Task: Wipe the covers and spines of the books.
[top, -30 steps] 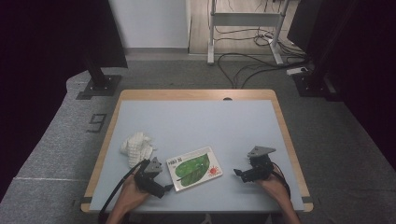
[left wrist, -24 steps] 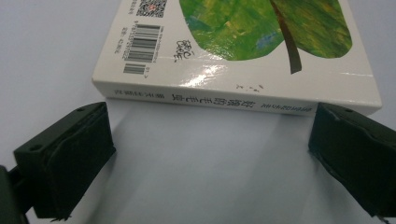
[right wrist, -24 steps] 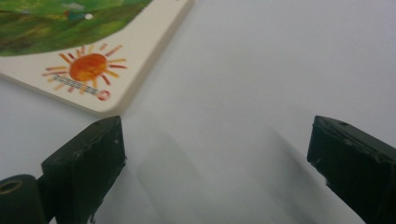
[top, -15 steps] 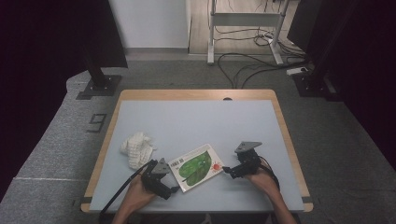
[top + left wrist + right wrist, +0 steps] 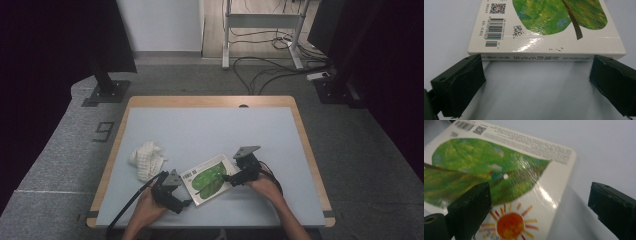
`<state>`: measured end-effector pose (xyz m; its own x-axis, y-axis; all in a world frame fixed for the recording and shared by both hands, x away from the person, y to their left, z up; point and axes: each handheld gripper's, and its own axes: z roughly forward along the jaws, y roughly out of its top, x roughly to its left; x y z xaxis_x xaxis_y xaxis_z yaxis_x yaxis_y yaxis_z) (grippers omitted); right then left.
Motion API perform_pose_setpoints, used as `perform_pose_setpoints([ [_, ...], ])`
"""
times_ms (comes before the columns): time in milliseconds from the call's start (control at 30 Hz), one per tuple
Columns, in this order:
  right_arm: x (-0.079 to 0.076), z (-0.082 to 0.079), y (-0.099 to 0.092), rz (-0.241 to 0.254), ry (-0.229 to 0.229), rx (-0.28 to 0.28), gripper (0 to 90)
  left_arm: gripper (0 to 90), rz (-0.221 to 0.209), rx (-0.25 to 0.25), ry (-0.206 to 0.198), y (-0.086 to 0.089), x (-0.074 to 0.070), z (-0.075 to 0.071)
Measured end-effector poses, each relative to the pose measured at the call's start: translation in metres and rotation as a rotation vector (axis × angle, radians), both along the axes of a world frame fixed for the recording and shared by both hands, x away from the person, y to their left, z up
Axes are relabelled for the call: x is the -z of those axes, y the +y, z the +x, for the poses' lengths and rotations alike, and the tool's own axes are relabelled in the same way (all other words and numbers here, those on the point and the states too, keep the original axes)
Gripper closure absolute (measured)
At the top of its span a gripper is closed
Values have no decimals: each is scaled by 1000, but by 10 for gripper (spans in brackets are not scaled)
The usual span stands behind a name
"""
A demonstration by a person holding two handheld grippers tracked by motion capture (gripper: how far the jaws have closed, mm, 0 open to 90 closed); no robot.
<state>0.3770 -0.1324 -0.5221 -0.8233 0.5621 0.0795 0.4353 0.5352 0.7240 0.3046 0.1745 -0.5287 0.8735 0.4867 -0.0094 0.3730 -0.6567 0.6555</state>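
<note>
A white picture book [image 5: 207, 179] with a big green leaf and an orange sun on its cover lies flat near the table's front edge. My left gripper [image 5: 186, 202] is open at the book's near-left corner; in the left gripper view the book's spine [image 5: 544, 57] sits just beyond the two spread jaws. My right gripper [image 5: 229, 178] is open at the book's right edge. In the right gripper view its left jaw hangs over the cover [image 5: 499, 177] and its right jaw over bare table beside the book's corner. Neither gripper grasps anything.
A crumpled white cloth [image 5: 147, 158] lies left of the book. The pale blue table [image 5: 210, 130] has a wooden rim. Beyond it stand a black stand base [image 5: 105, 92] at the left, a metal frame [image 5: 260, 35] and cables on the grey floor.
Both grippers have closed in on the book: the left moved right to its near corner, the right moved left to its right edge. The book has turned slightly.
</note>
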Motion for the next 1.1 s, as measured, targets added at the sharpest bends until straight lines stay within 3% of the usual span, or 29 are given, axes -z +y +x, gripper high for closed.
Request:
perform_pose_setpoints([
  [233, 4, 9, 16, 14, 26, -13, 33, 0, 0, 0, 0, 0, 0, 0],
  [700, 9, 16, 18, 100, 79, -1, 41, 0, 0, 1, 1, 0, 0, 0],
  [800, 8, 16, 19, 104, 79, 5, 41, 0, 0, 0, 2, 0, 0, 0],
  [1100, -7, 11, 15, 176, 57, 23, 44, 0, 0, 0, 2, 0, 0, 0],
])
